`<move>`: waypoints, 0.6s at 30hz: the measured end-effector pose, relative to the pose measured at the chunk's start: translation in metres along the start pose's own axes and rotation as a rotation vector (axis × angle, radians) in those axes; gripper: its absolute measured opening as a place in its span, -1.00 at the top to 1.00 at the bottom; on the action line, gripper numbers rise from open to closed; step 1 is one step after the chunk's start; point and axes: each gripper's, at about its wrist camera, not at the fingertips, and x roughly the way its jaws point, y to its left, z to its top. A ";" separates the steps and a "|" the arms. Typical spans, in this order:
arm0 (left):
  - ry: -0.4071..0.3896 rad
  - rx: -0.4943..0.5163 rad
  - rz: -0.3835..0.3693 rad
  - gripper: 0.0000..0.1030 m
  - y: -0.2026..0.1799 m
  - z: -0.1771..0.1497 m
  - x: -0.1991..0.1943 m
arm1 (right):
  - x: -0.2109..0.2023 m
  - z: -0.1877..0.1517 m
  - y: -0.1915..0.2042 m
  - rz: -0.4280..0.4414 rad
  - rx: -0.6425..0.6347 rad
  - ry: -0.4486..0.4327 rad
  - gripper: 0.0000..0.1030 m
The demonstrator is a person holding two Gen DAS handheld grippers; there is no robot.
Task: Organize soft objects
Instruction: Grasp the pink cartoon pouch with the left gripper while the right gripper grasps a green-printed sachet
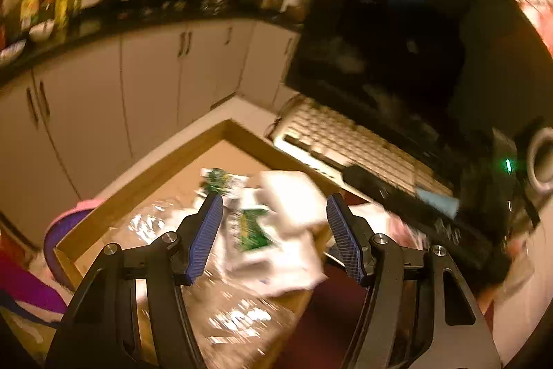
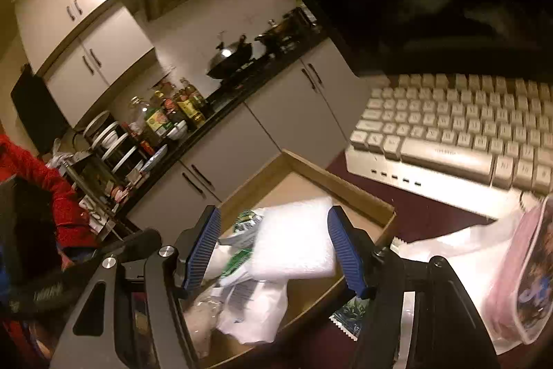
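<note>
Evidently released for sorting, the white foam pad (image 2: pixel 293 241) rests atop crinkly plastic packets in the shallow cardboard box (image 2: pixel 359 196) at lower centre, while the left gripper (image 1: pixel 273 230) and right gripper (image 2: pixel 276 248) hover spread, pinching nothing.

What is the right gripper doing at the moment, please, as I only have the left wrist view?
Observer: The right gripper has its jaws open; a white foam pad lies between them, not clamped.
Operator: Thank you. Is anything lying outside the cardboard box on that side?
Observer: Yes, a green packet lies on the dark red tabletop, just outside the box's near wall.
Operator: And further right?
Observer: A pinkish package with a dark printed label rests on a white plastic bag, in front of the keyboard.
</note>
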 end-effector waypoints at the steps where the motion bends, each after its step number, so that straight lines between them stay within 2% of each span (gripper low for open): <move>1: -0.007 0.018 -0.016 -0.22 -0.008 -0.004 -0.006 | -0.005 0.002 0.001 -0.004 -0.010 -0.005 -0.25; 5: 0.007 0.036 -0.085 -0.22 -0.024 -0.014 -0.012 | -0.040 0.006 -0.006 -0.065 -0.046 0.024 -0.26; 7: 0.018 0.040 -0.135 -0.22 -0.033 -0.019 -0.010 | -0.058 0.003 -0.017 -0.134 -0.043 0.037 -0.36; 9: 0.031 0.044 -0.166 -0.22 -0.043 -0.023 -0.006 | -0.082 -0.001 -0.037 -0.197 -0.015 0.033 -0.37; 13: 0.086 0.086 -0.193 -0.22 -0.072 -0.031 0.014 | -0.114 -0.009 -0.078 -0.242 0.044 0.028 -0.37; 18: 0.165 0.182 -0.207 -0.22 -0.118 -0.034 0.048 | -0.133 -0.016 -0.123 -0.345 0.126 -0.016 -0.37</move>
